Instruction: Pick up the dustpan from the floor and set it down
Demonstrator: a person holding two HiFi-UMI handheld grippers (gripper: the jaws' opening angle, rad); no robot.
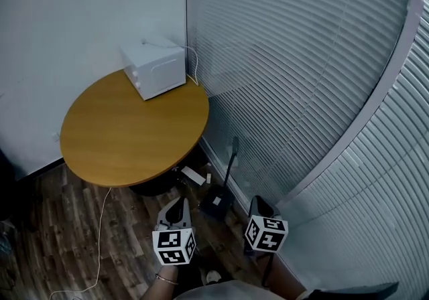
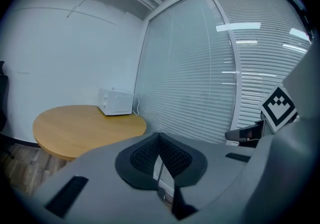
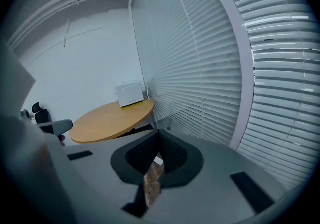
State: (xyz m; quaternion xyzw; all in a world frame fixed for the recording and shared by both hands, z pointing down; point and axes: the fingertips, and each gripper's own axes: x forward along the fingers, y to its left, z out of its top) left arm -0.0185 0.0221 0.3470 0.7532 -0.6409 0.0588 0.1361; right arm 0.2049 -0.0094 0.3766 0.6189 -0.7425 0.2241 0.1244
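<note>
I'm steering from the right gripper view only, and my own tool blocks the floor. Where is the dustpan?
Observer: The dustpan stands on the floor at the foot of the blinds, with its long handle pointing up.
Operator: Is the left tool free?
Observer: Yes. The left tool has its jaws together with nothing between them.
Operator: Anything loose on the floor?
Observer: A white cable trails from the table across the floor, left of the left tool.
</note>
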